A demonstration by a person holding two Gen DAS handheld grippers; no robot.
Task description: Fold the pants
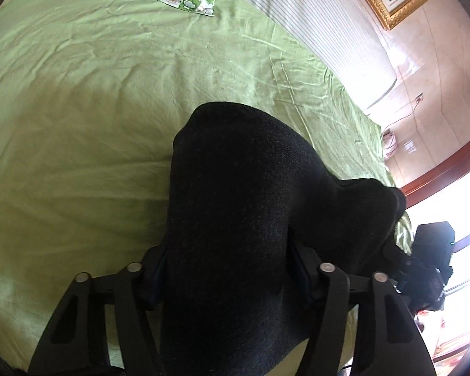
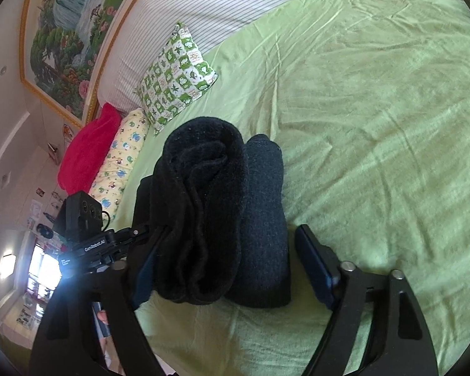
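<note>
- We see the dark pants (image 2: 222,219) folded into a thick bundle on the green sheet (image 2: 376,125), well on the near side of the frog-print pillow (image 2: 175,78).
- Our left gripper (image 1: 228,279) grasps one end of the bundle, with both pads pressed into the cloth.
- Our right gripper (image 2: 225,269) straddles the other end; its left finger (image 2: 147,269) touches the fabric, while its right finger (image 2: 316,266) stands clear, so the bundle is not clamped.
- A red cushion (image 2: 87,150) lies beyond the pillow, beside a striped headboard (image 2: 219,3).
</note>
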